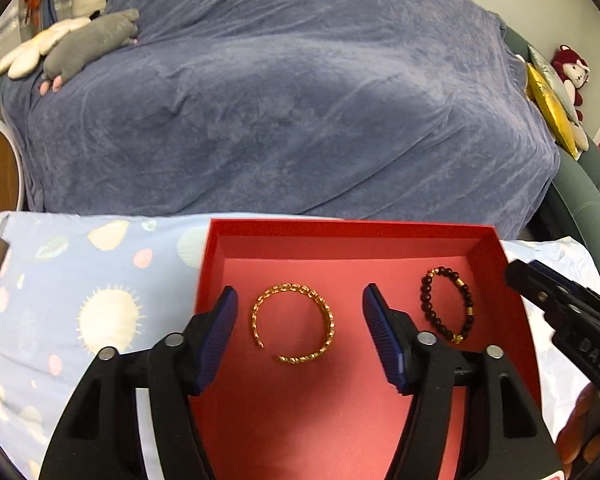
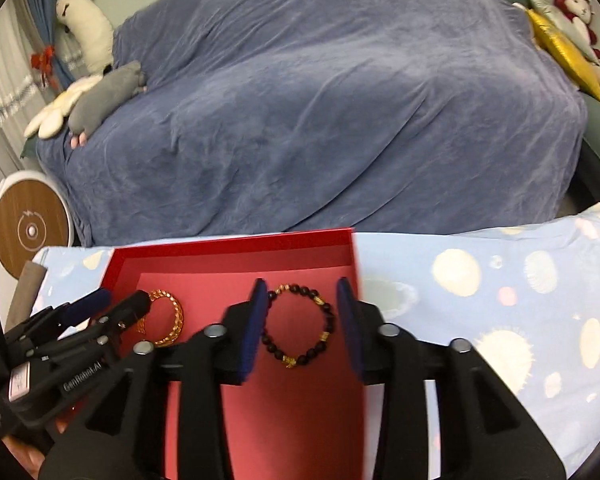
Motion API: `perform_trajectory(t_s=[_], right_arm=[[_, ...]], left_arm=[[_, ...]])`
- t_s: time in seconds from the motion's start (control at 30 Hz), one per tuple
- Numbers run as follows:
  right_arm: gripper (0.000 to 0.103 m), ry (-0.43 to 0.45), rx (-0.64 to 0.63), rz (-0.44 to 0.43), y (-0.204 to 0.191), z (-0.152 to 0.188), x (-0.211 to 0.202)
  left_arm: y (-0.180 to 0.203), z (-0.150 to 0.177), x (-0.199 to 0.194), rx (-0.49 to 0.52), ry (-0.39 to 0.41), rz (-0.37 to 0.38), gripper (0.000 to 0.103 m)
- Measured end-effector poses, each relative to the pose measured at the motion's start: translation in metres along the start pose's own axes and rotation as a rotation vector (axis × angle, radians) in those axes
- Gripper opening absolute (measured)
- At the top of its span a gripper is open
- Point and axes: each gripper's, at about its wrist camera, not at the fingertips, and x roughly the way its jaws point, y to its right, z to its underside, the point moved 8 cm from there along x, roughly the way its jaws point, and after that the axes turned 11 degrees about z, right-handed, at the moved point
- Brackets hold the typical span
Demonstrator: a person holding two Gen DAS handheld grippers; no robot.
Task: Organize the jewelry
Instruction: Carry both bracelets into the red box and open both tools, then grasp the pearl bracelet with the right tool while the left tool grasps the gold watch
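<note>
Left wrist view: the left gripper (image 1: 299, 322) stands released, jaws wide either side of the gold bangle (image 1: 293, 323) lying on the red box (image 1: 352, 229) floor. Further right lies the dark bead bracelet (image 2: 300, 325), framed by the right gripper (image 2: 302, 322), also released, pads apart from it. A careless clench could nudge either piece (both lie loose). The box's near edge is hidden behind the grippers.

You have the box (image 1: 512, 280) on the desk (image 1: 80, 280), bangle (image 1: 294, 322) lying left in it, bead bracelet (image 1: 446, 304) right, apart, sofa (image 1: 300, 100) behind.
</note>
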Motion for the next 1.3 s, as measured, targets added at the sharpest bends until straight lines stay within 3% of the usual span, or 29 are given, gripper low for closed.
perform_trajectory(t_s=[0.1,0.2,0.23,0.47,0.63,0.83,0.97,1.13,1.3], right_arm=[[0.038,0.046,-0.048,0.002,0.014,0.018,-0.046],[0.056,0.086,-0.093,-0.01,0.02,0.049,-0.098],[0.057,0.092,-0.106,-0.02,0.022,0.062,-0.115],[0.061,0.043,-0.116,-0.096,0.026,0.158,-0.182],[0.061,-0.007,-0.109,-0.08,0.033,0.219,-0.185],[0.061,-0.059,-0.166,-0.028,0.03,0.257,-0.167],[0.061,-0.05,-0.207,-0.021,0.026,0.26,-0.163],[0.054,-0.081,-0.221,-0.029,0.021,0.263,-0.149],[0.054,-0.083,-0.245,-0.014,0.015,0.262,-0.135]], left_arm=[[0.003,0.006,-0.037,0.024,0.058,0.008,0.072],[0.005,0.023,-0.085,0.028,0.117,0.019,0.079],[0.005,0.032,-0.101,0.026,0.131,0.018,0.082],[0.006,0.122,-0.172,-0.004,0.107,0.004,0.083],[-0.002,0.191,-0.184,-0.035,0.077,-0.023,0.083],[-0.003,0.233,-0.163,0.029,0.002,-0.045,0.083],[-0.001,0.246,-0.152,0.034,-0.037,-0.022,0.083],[0.003,0.246,-0.15,0.037,-0.038,-0.01,0.083],[0.005,0.246,-0.149,0.036,-0.049,-0.002,0.083]])
